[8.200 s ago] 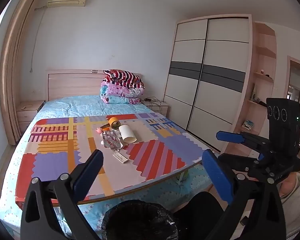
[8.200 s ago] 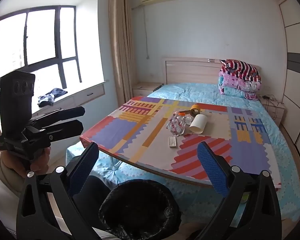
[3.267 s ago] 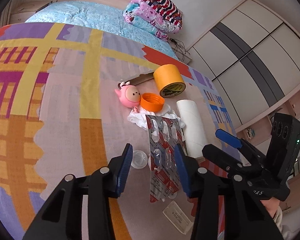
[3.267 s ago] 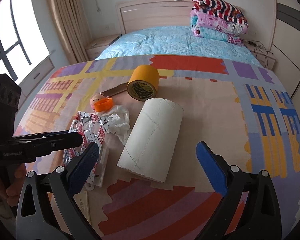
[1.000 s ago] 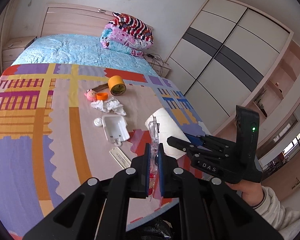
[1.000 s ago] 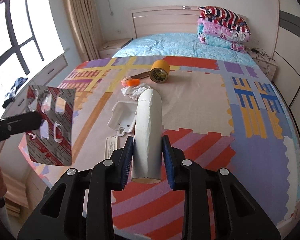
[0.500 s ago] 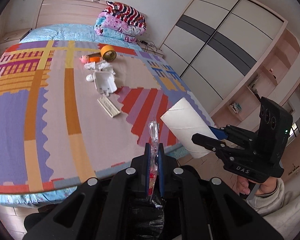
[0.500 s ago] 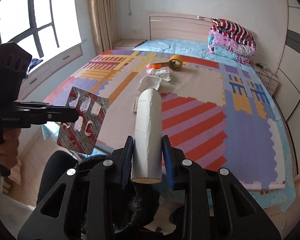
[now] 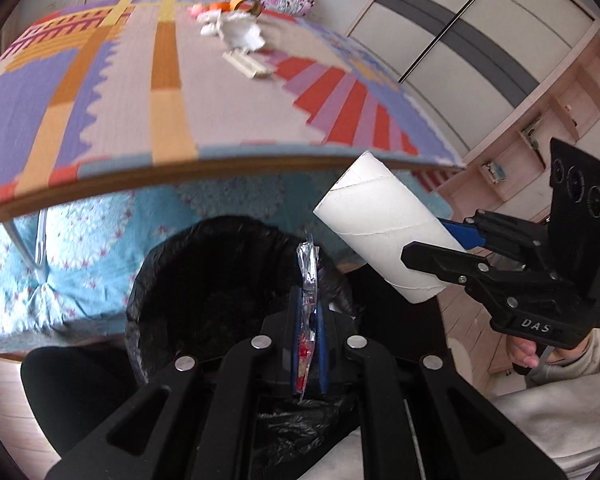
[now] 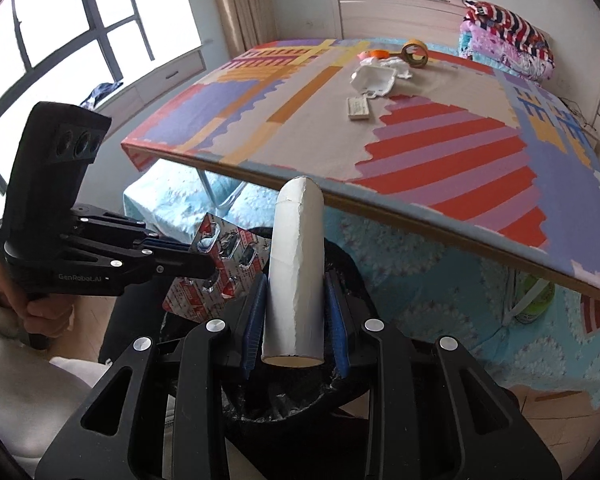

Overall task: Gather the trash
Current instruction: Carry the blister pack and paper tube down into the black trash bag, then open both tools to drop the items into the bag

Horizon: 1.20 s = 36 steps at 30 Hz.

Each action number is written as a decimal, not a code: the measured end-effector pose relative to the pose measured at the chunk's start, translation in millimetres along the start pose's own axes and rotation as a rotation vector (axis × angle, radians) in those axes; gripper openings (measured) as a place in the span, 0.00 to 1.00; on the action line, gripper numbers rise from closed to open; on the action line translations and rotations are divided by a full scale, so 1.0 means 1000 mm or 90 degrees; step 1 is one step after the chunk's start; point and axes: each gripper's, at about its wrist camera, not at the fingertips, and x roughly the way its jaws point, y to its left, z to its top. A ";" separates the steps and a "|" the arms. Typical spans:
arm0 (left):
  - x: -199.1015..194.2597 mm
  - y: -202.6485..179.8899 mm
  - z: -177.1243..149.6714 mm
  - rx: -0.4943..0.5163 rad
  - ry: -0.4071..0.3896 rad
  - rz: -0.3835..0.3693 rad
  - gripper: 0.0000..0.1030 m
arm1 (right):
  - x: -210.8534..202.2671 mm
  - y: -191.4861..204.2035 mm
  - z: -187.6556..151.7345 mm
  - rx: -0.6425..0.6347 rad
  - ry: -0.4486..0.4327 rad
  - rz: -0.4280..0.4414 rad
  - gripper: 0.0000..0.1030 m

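My left gripper (image 9: pixel 307 300) is shut on a silver and red blister pack (image 9: pixel 307 280), held edge-on over the black-lined trash bin (image 9: pixel 188 280). The pack also shows in the right wrist view (image 10: pixel 220 268). My right gripper (image 10: pixel 296 300) is shut on a white cardboard tube (image 10: pixel 296 264), held over the bin's rim (image 10: pixel 340 392). The tube also shows in the left wrist view (image 9: pixel 384 236), just right of the bin and above it. Both grippers hang below the front edge of the table (image 9: pixel 100 184).
On the patterned table (image 10: pixel 420 128) lie a white plastic tray (image 10: pixel 374 78), a small white strip (image 10: pixel 358 108), crumpled tissue (image 10: pixel 398 66), an orange cap (image 10: pixel 378 54) and a tape roll (image 10: pixel 414 53). A green bottle (image 10: pixel 534 300) stands under the table. Wardrobe (image 9: pixel 460 52) at right.
Both grippers have dropped from table height to below the table's front edge, carrying the blister pack and the tube over the trash bin. Both stay shut.
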 end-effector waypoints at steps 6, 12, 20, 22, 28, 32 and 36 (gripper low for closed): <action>0.023 0.014 -0.015 -0.018 0.042 0.020 0.06 | 0.037 0.002 -0.017 0.011 0.065 0.032 0.29; 0.053 0.026 -0.031 -0.016 0.101 0.061 0.06 | 0.072 0.004 -0.031 0.026 0.120 0.045 0.29; 0.074 0.043 -0.045 -0.027 0.139 0.097 0.06 | 0.113 0.005 -0.045 0.016 0.178 0.025 0.29; 0.076 0.047 -0.048 -0.030 0.146 0.108 0.06 | 0.119 0.005 -0.049 0.013 0.188 0.024 0.29; 0.073 0.050 -0.053 -0.044 0.152 0.110 0.06 | 0.122 0.008 -0.052 0.009 0.192 0.010 0.43; 0.071 0.046 -0.052 -0.037 0.146 0.117 0.08 | 0.117 0.007 -0.051 0.014 0.181 0.013 0.47; 0.068 0.041 -0.049 -0.033 0.138 0.111 0.40 | 0.112 0.006 -0.050 0.016 0.173 0.016 0.47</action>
